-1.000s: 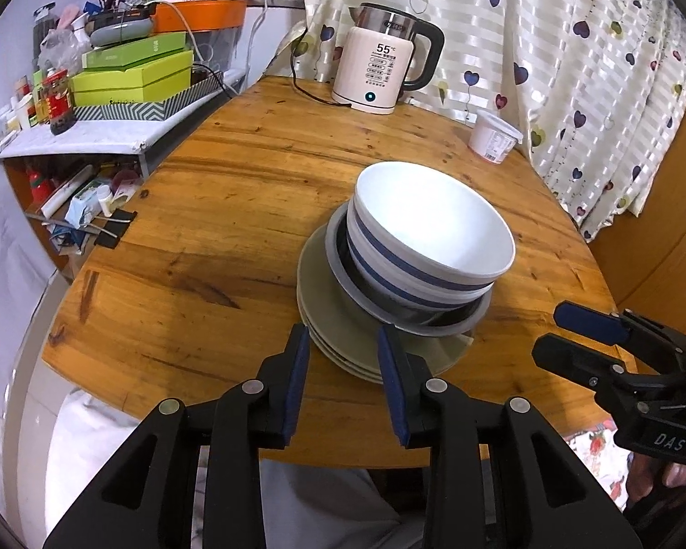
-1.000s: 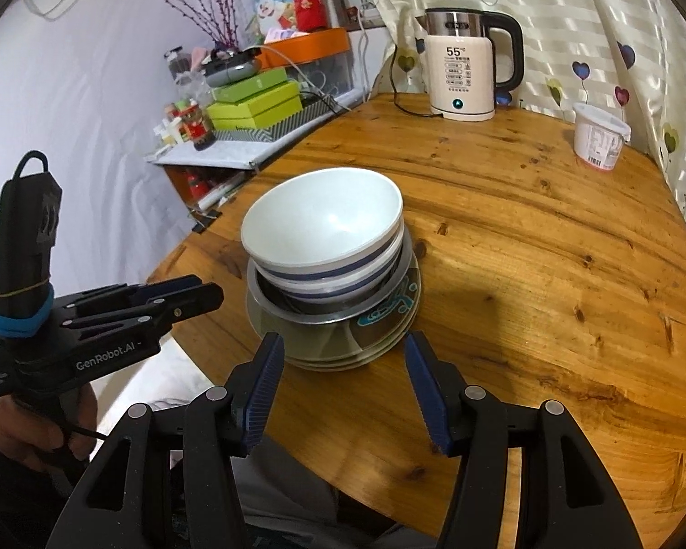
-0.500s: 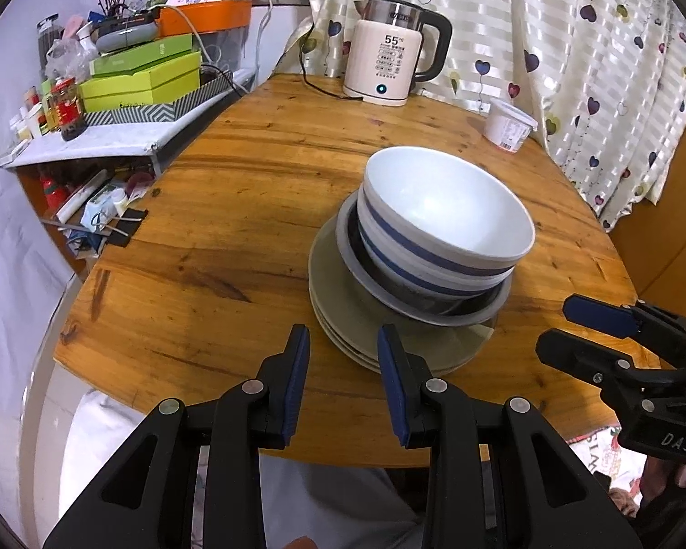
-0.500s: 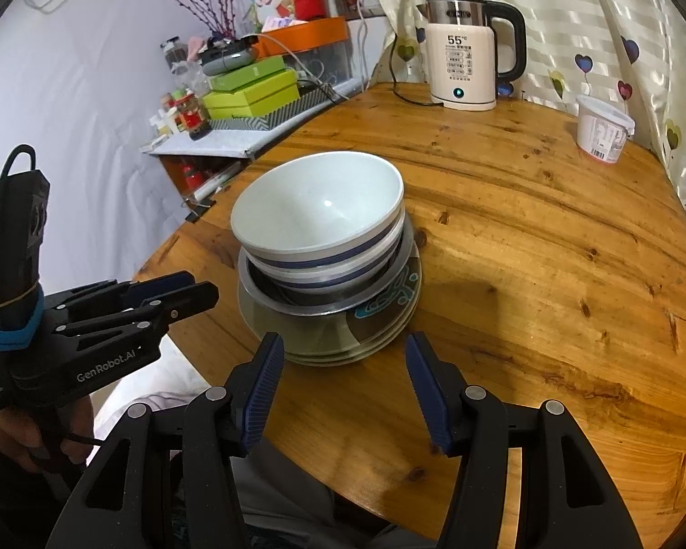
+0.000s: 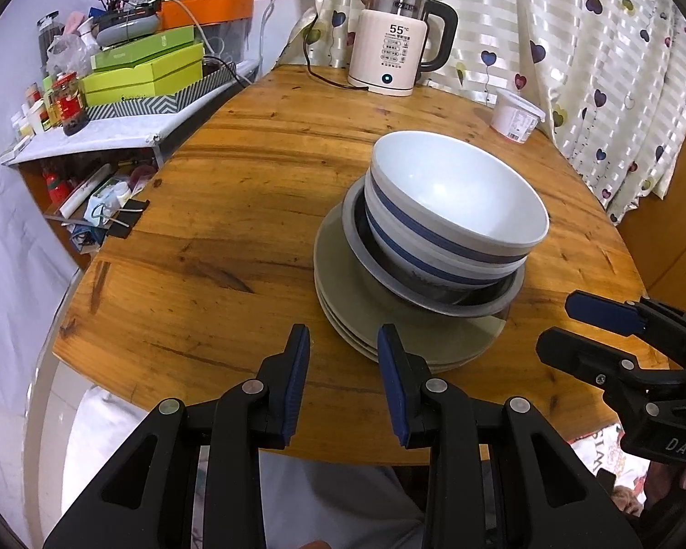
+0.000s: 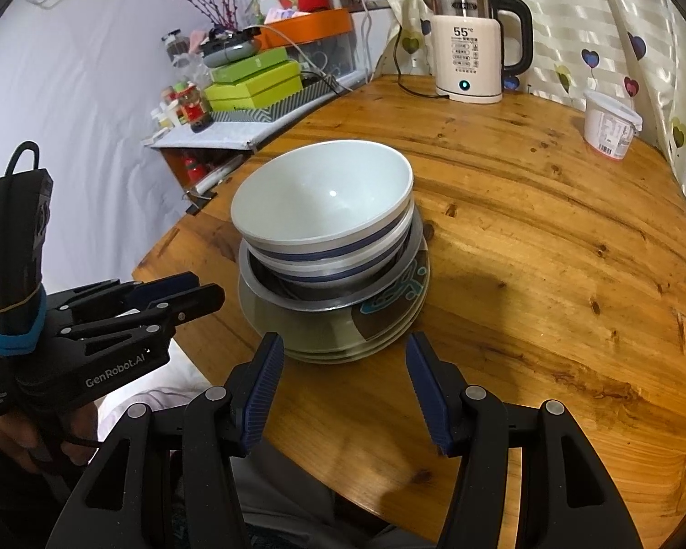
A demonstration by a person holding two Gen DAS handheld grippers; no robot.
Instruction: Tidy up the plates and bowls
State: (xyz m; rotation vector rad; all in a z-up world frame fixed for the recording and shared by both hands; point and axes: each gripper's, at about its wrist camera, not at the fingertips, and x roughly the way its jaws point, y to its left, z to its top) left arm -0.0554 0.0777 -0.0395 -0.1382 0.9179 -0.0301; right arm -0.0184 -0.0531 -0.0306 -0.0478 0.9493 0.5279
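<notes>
White bowls with blue bands sit nested in a shallow metal bowl, which rests on a stack of greenish plates on the round wooden table. The same stack shows in the right wrist view, with the bowls on the plates. My left gripper is open and empty just in front of the plates' near edge. My right gripper is open wider and empty, in front of the stack.
A white electric kettle and a white tub stand at the table's far side. A cluttered shelf with green boxes stands left of the table. The curtain hangs behind.
Both grippers have drawn closer to the stack and sit a little higher over it. Nothing has been grasped; the stack has not moved.
</notes>
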